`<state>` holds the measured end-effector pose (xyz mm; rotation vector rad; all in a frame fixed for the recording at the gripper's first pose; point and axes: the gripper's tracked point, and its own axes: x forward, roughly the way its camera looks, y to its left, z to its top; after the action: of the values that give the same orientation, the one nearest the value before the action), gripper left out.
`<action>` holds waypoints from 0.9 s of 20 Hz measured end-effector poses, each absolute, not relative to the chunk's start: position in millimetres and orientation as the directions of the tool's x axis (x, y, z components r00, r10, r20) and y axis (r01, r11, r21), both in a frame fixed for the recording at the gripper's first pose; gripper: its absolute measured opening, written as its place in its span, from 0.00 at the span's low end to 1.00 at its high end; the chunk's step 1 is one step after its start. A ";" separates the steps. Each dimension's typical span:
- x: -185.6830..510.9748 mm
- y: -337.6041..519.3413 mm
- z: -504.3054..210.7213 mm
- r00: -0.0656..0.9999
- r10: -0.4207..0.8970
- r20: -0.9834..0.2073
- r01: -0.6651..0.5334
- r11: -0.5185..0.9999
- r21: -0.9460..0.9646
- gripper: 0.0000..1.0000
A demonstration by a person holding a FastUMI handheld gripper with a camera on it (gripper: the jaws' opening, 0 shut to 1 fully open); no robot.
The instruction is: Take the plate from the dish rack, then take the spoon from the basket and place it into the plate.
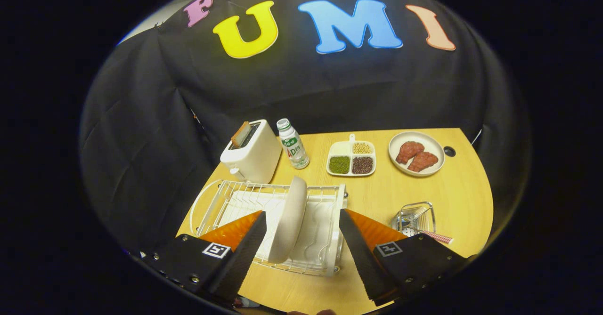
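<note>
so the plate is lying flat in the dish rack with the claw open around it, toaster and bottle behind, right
Not quite: the plate is not lying flat. In the gripper view it stands on edge in the dish rack. The rest holds: the claw is open with the plate between its fingers, not pressed on it, and the toaster and bottle stand behind the rack.

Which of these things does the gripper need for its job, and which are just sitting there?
Needed:
plate, on edge in the dish rack, between the open fingers of the gripper
basket, beyond the right finger; red-checked handle sticking out, maybe the spoon's

Just sitting there:
toaster
bottle
divided tray of beans
dish of meat
</note>
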<state>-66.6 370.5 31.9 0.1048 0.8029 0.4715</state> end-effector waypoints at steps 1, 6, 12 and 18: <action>-66.7 375.2 28.7 0.581 0.444 -0.682 -0.362 0.892 0.272 0.96; -58.1 388.0 9.5 0.534 0.411 -0.739 -0.328 0.906 0.267 0.97; -48.9 403.6 -19.6 0.465 0.334 -0.820 -0.278 0.934 0.222 0.99; -54.2 403.7 -57.1 0.387 0.216 -0.897 -0.244 0.962 0.126 0.81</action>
<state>-54.2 403.7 -57.1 -0.0279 1.1367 0.2927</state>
